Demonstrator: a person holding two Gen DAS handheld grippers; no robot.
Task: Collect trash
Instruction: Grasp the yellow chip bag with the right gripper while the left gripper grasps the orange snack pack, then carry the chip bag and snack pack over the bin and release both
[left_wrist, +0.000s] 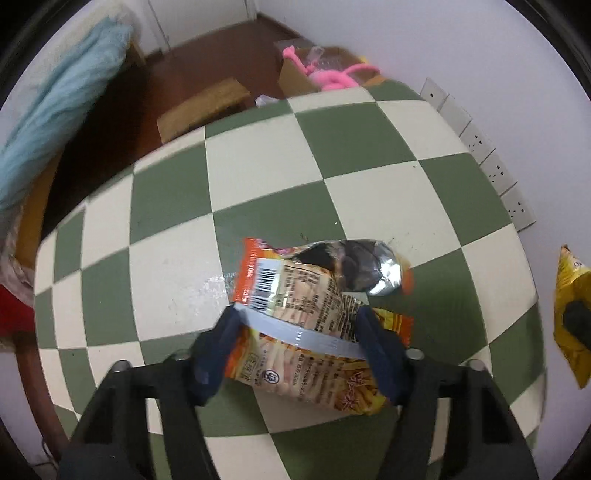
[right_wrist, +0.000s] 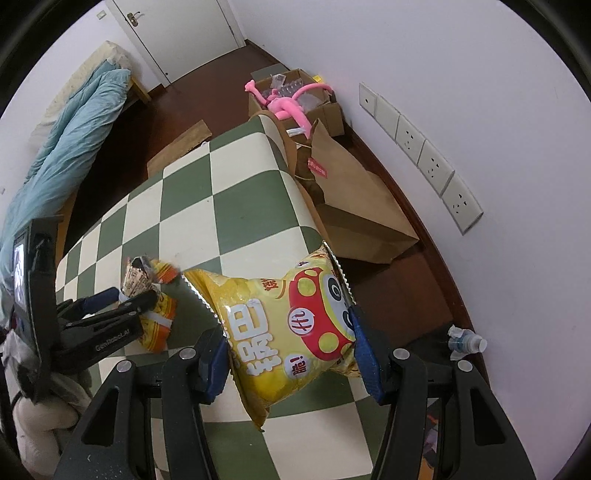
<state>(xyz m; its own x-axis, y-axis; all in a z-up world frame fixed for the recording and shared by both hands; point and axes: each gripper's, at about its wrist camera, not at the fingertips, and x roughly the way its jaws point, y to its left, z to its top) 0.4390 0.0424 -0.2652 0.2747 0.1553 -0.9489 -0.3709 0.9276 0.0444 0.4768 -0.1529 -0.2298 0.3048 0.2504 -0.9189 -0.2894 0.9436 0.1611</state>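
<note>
In the left wrist view, the left gripper (left_wrist: 299, 332) has its two blue-padded fingers closed on an opened orange snack packet (left_wrist: 314, 295), pinching it across the crumpled middle, with the torn silver-lined mouth pointing away over the green-and-cream checked table (left_wrist: 258, 184). The packet looks empty and feather-light, thin crinkly film that folds wherever it is pressed, so a pinch across a bunched part seems the surest hold; the glossy foil would likely slip from a grip at a flat edge. In the right wrist view, the right gripper (right_wrist: 291, 354) clamps a yellow chip bag (right_wrist: 291, 314) between its fingers, held above the near right corner of the table. This bag also appears soft, light and slick, its serrated seams stiffer than its puffed body. A brown paper bag (right_wrist: 354, 206) stands open on the floor just beside the table, a probable place for the trash.
</note>
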